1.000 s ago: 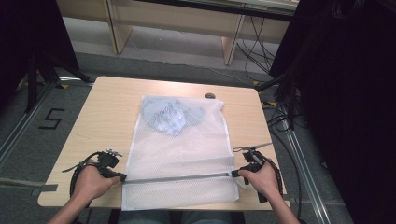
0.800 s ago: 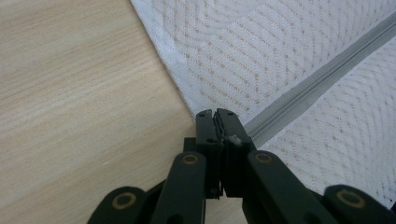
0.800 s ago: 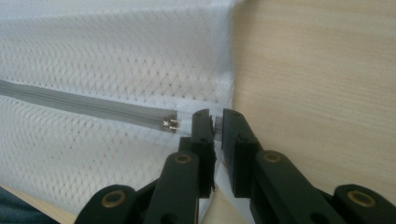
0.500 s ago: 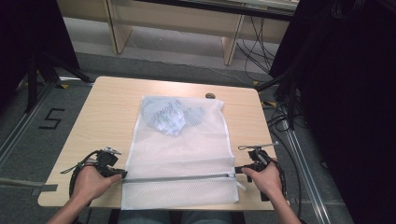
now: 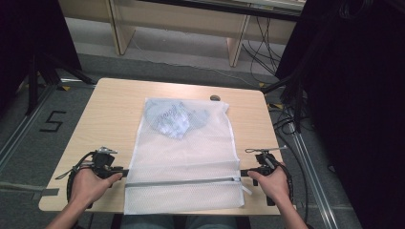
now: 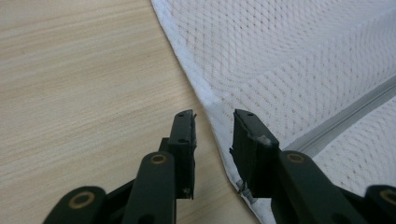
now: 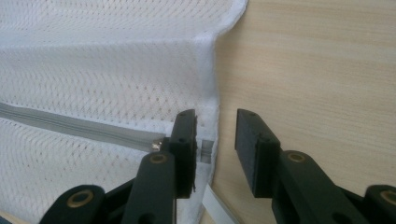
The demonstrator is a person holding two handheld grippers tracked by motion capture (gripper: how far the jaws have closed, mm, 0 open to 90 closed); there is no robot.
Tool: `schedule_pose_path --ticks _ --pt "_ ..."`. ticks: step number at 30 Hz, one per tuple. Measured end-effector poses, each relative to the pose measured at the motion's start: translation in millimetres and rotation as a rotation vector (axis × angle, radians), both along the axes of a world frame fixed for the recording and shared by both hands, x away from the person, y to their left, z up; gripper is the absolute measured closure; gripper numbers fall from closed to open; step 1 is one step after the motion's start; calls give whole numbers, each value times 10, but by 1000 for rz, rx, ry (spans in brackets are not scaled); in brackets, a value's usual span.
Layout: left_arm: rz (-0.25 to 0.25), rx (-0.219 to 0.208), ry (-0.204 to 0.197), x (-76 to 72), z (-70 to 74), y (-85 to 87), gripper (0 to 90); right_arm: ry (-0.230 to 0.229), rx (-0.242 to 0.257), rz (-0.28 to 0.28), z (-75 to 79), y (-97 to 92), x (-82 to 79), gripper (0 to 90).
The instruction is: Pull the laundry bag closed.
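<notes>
Between the wide, just-opened left tongs (image 5: 125, 174) and right tongs (image 5: 242, 172) lies the mesh bag (image 5: 184, 162), unheld.

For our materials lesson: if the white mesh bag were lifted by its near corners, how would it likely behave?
The mesh bag would probably sag and fold, since its thin netting lies flat. It looks light, but the bundled garment at its far end would likely slide and drag.

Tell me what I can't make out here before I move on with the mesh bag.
- Garment inside the mesh bag: high view, blurred by the mesh; what kind it is cannot be told.
- Small dark object at the table's far edge: high view, too small to identify.
- Zipper pull: right gripper view, partly behind the right gripper's jaws.
- Bag's near edge: left gripper view, cut off behind the left gripper.
</notes>
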State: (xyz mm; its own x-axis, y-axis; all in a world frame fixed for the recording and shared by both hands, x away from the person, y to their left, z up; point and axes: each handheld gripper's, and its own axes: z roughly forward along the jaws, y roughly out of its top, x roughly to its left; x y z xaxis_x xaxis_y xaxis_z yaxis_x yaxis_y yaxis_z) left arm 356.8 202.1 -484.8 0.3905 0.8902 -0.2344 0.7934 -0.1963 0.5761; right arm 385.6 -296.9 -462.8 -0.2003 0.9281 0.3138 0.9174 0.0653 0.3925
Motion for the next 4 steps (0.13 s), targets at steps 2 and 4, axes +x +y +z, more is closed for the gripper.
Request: schedule_pose_path --ticks 2,4 --pt "2 2 3 1 4 3 666 -9 -19 35 3 -37 15 691" --pt "4 0 -1 8 4 11 661 -3 -22 40 10 -43 16 691"
